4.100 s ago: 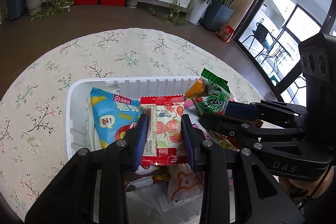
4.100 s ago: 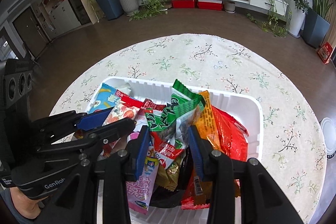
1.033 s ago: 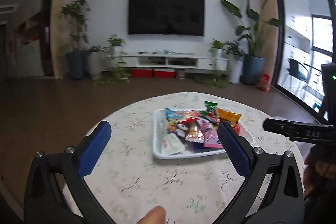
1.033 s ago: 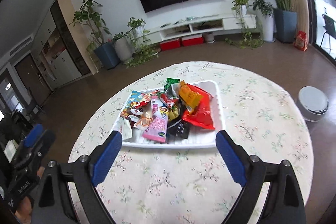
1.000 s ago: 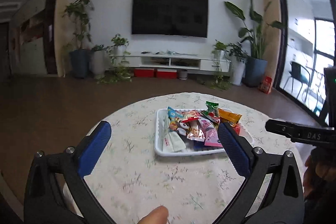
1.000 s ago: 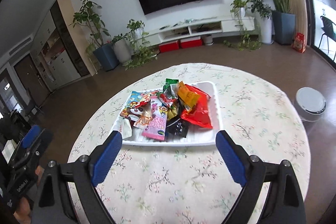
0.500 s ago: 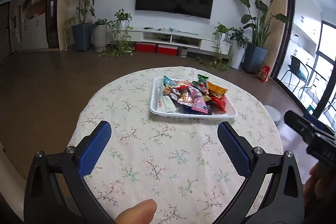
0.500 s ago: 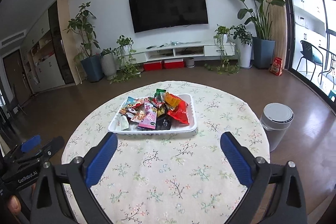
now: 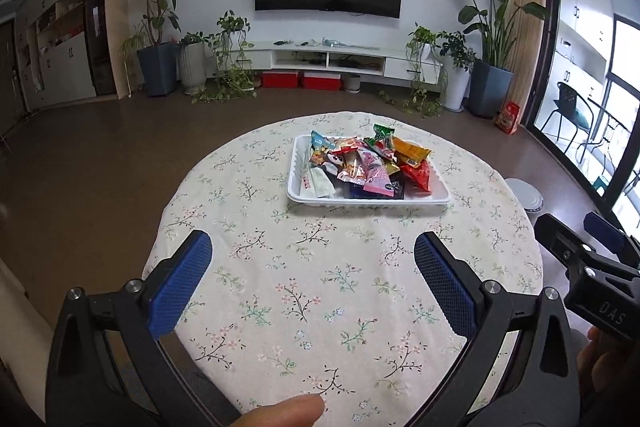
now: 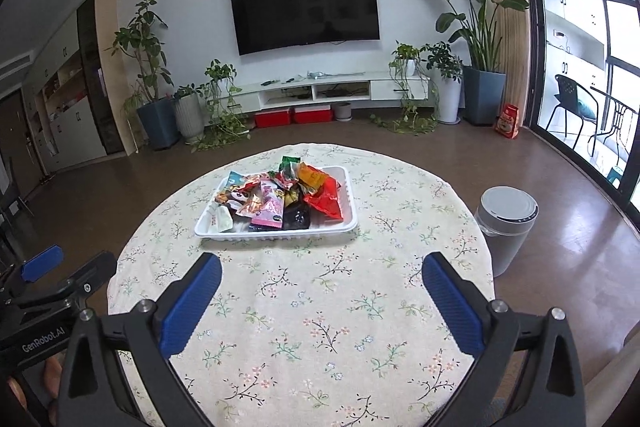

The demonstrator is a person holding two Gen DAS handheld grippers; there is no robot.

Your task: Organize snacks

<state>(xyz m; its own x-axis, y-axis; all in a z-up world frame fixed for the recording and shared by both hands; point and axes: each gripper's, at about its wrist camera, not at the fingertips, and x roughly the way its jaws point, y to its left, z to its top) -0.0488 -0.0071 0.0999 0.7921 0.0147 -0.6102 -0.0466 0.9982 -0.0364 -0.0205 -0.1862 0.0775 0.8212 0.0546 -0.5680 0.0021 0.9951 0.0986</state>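
- Left wrist view shows the snack packets (image 9: 366,163) piled in a white tray (image 9: 294,183) on the far half of the round flowered tablecloth (image 9: 280,291).
- Left gripper (image 9: 312,275) is wide open over bare cloth, holding nothing.
- Right gripper (image 10: 322,291) has just been opening and holds nothing.
- A grey bin (image 10: 506,227) stands beside the table.

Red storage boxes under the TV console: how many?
2. Left red box and right red box sit side by side on the floor beneath the white console. Plants could hide more.
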